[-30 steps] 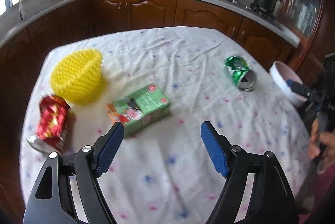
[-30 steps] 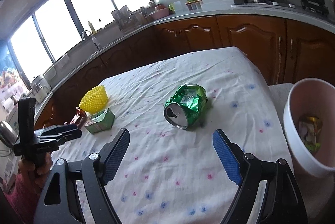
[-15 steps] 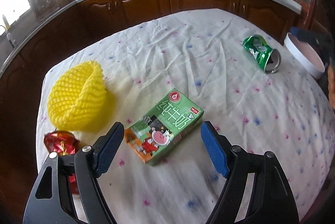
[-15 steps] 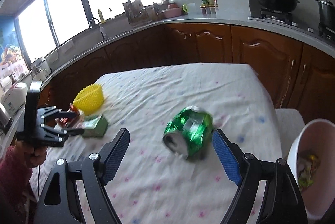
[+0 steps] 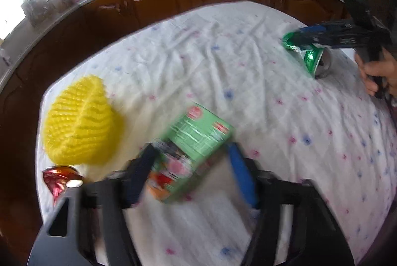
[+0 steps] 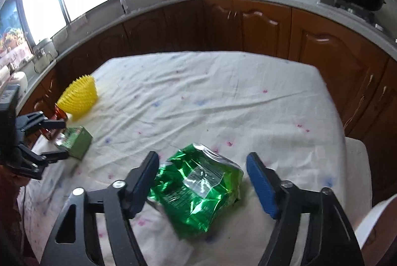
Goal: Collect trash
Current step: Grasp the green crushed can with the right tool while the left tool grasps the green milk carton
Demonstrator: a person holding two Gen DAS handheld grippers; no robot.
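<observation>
Your left claw (image 5: pixel 191 166) is spread wide around the green carton (image 5: pixel 192 153), one finger on each side; blur hides whether either pad touches it. Your right claw (image 6: pixel 202 181) is spread just as wide around the crushed green can (image 6: pixel 198 189), its left pad right at the can, its right pad apart from it. Only the left view shows the red wrapper (image 5: pixel 60 179) clearly, just beside the yellow foam net (image 5: pixel 82 122) near the cloth's left edge. Only the right view shows the white bin (image 6: pixel 377 223), off the table's right corner. The cloth (image 6: pixel 223 97) beyond both claws lies bare up to the cabinets (image 6: pixel 260 25).
</observation>
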